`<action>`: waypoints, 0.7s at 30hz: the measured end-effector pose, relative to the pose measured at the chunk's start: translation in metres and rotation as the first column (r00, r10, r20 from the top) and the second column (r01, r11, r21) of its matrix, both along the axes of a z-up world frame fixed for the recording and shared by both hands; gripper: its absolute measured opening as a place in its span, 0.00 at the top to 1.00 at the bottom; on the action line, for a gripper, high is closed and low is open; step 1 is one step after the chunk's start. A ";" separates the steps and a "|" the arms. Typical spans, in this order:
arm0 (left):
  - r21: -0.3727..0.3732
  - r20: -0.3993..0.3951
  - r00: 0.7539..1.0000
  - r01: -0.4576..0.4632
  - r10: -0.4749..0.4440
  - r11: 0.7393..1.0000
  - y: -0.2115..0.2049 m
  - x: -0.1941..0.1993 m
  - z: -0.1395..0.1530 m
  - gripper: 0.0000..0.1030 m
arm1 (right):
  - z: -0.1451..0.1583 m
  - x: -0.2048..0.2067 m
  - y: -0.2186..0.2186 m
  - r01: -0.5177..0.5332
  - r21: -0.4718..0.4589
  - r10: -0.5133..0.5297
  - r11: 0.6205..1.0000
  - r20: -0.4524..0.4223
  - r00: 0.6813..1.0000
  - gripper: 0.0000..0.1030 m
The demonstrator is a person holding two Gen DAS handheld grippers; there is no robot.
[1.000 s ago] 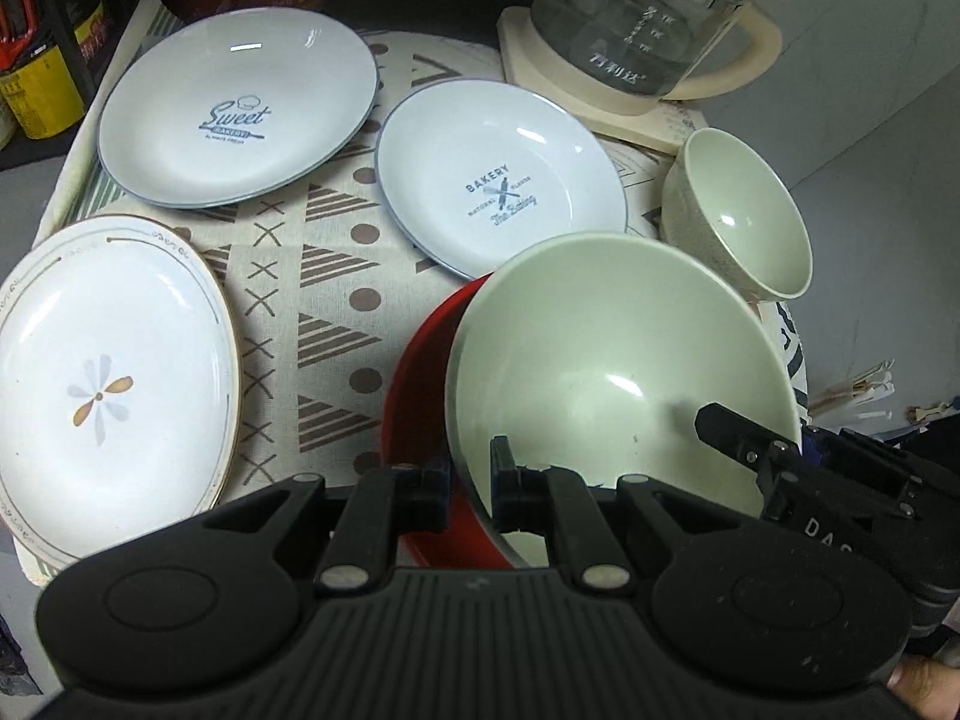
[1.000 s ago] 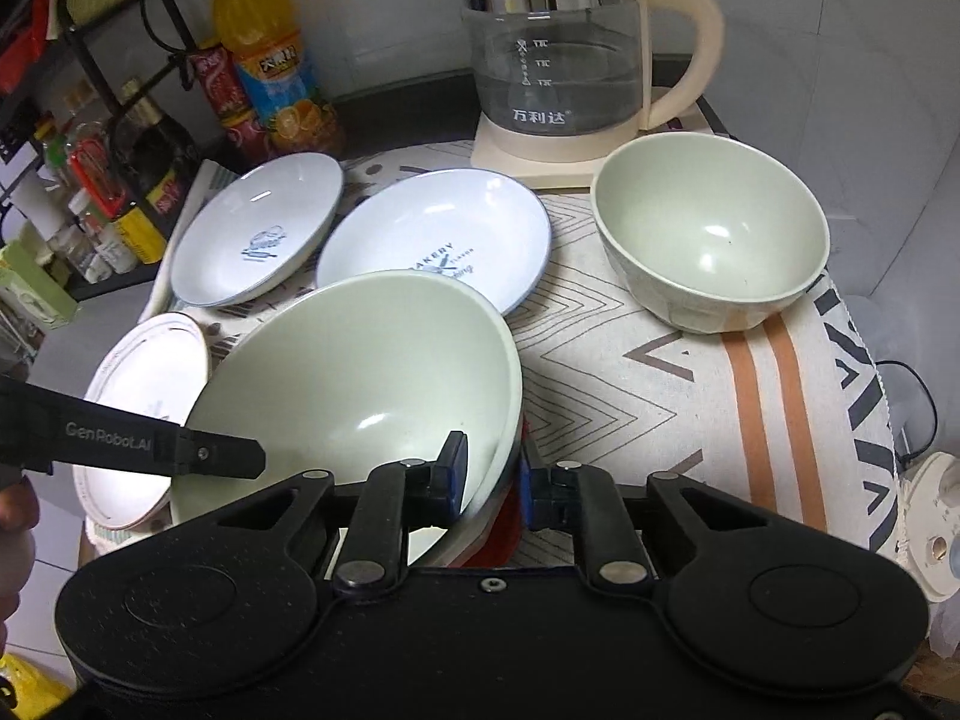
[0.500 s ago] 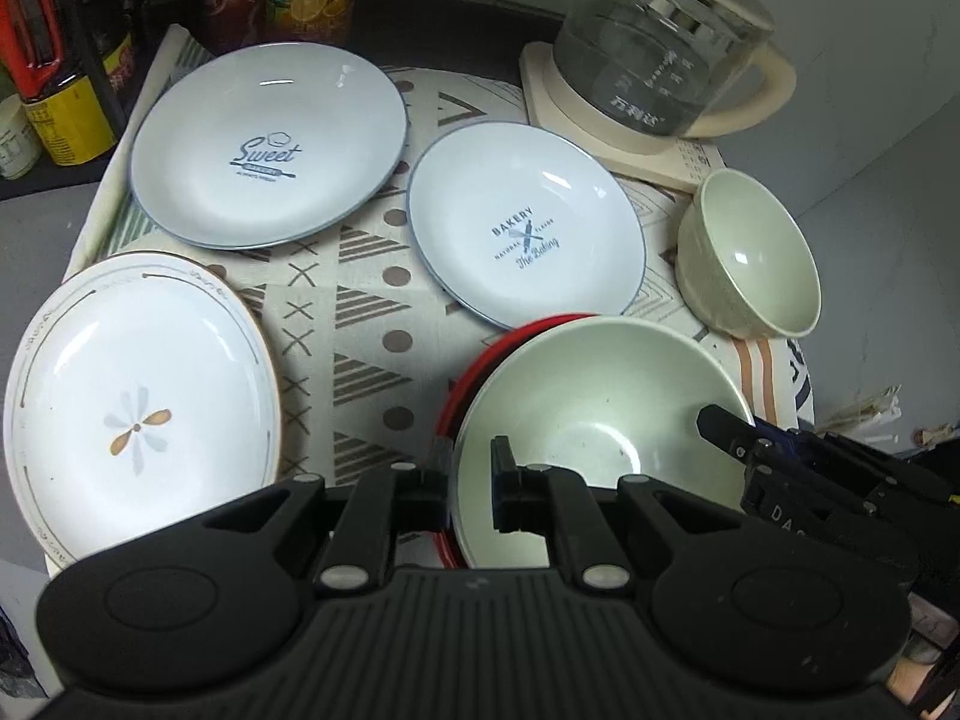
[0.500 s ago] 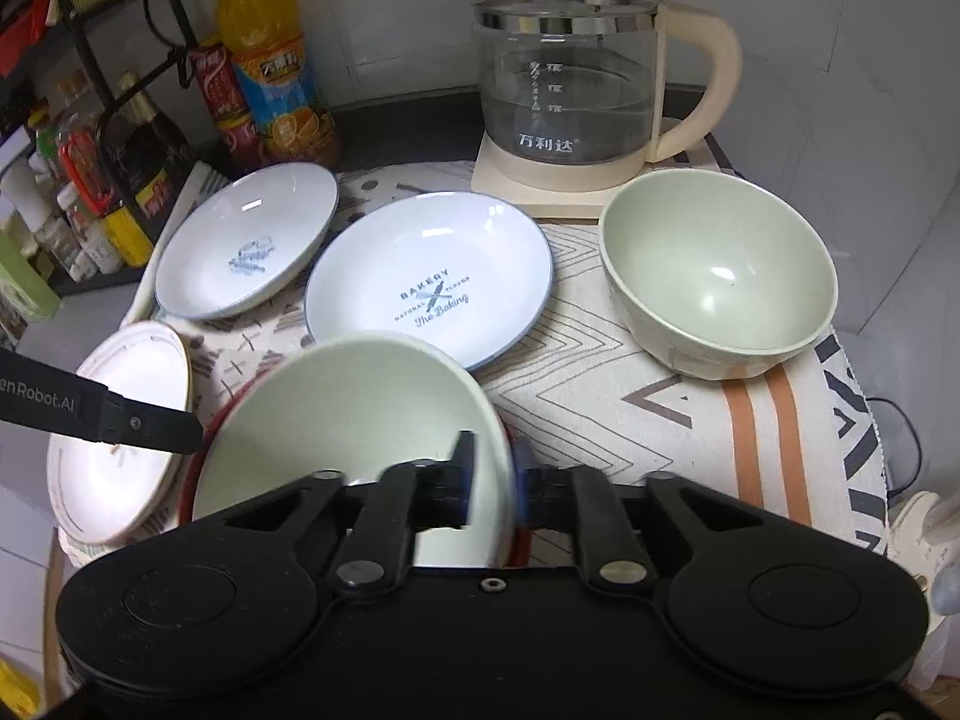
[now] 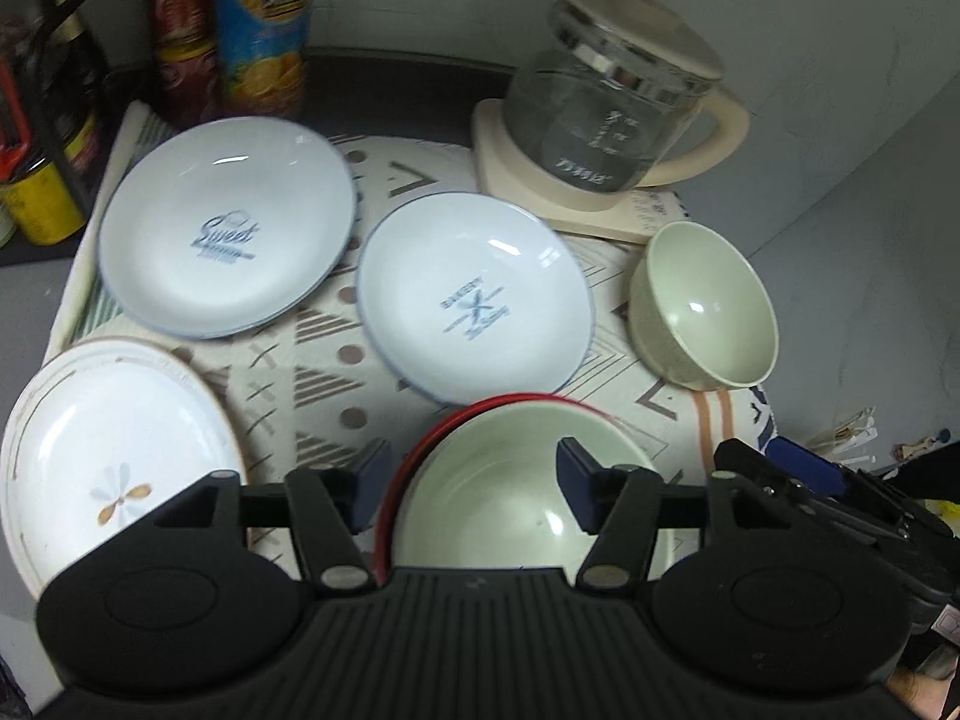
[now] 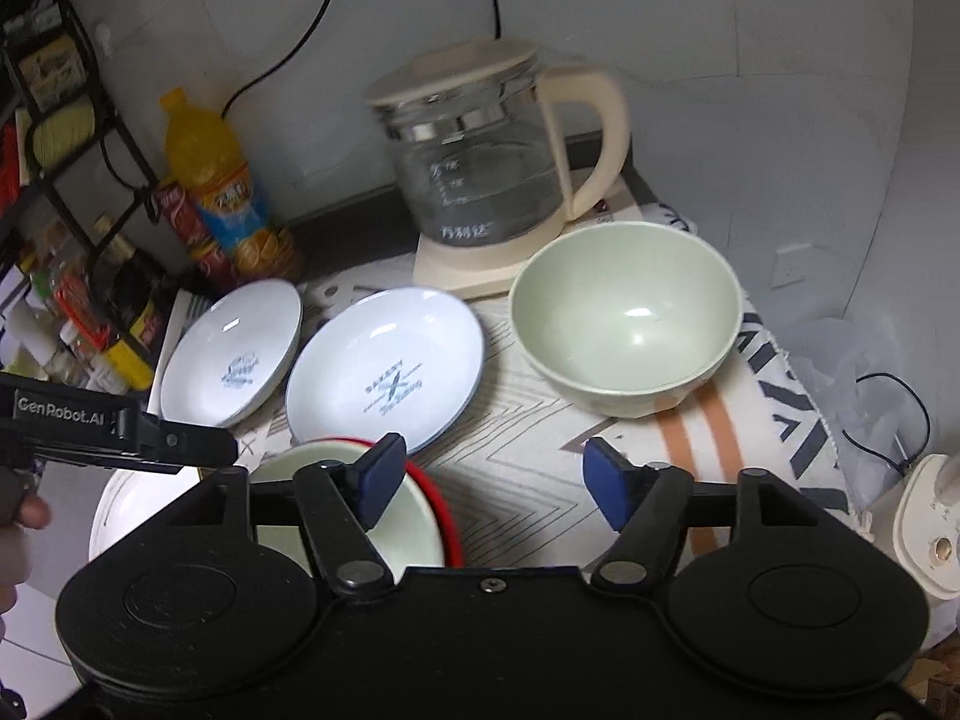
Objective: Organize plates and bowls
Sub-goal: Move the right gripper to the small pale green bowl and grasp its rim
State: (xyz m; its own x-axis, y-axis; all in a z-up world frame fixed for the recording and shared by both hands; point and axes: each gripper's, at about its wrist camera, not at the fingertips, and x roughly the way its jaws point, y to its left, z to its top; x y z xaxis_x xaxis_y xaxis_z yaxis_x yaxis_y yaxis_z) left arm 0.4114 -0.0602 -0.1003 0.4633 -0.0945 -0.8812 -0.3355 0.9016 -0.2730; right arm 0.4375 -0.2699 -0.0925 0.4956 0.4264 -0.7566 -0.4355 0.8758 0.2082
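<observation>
— Bowls first: where are they?

— One green bowl (image 5: 510, 498) sits nested in a red bowl (image 5: 396, 492) at the near edge of the surface (image 5: 312, 372). A second green bowl (image 6: 624, 330) stands alone on the right, just in front of the kettle (image 6: 480, 168).

— And the fingers?

— Both pairs are spread wide and grasp nothing. The left gripper (image 5: 471, 480) hangs over the nested pair, one finger outside the red rim, the other over the green bowl's inside. The right gripper (image 6: 495, 480) is beside that stack, its left finger above the rim, its right finger over bare cloth.

— Plates?

— Three, all flat on the cloth. A "Sweet" plate (image 5: 225, 228) is at the back left, a "Bakery" plate (image 5: 474, 300) near the middle just beyond the red bowl, and a flower plate (image 5: 114, 456) at the near left, overhanging the edge. The first two lie close together; I cannot tell whether their rims touch.

— Anything behind?

— A juice bottle (image 6: 222, 186) and a red can (image 6: 186, 222) stand at the back left, next to a rack (image 6: 66, 210) of jars.
</observation>
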 end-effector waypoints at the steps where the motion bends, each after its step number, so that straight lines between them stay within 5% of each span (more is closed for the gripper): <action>1: 0.001 0.004 1.000 0.009 -0.009 1.000 -0.002 0.002 0.000 0.37 | 0.000 0.001 -0.004 0.011 0.003 -0.012 1.000 0.005 1.000 0.31; 21: -0.021 0.085 0.981 0.178 -0.176 0.984 -0.064 0.096 -0.005 0.32 | -0.017 0.040 -0.071 0.343 0.045 -0.343 0.938 -0.005 0.939 0.31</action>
State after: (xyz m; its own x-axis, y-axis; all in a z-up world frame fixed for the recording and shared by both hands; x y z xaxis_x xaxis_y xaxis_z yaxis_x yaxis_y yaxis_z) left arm 0.5074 -0.1239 -0.1055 0.5082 -0.2061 -0.8362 -0.1463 0.9362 -0.3197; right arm 0.4775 -0.3406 -0.1098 0.6202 0.2632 -0.7390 -0.1112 0.9620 0.2493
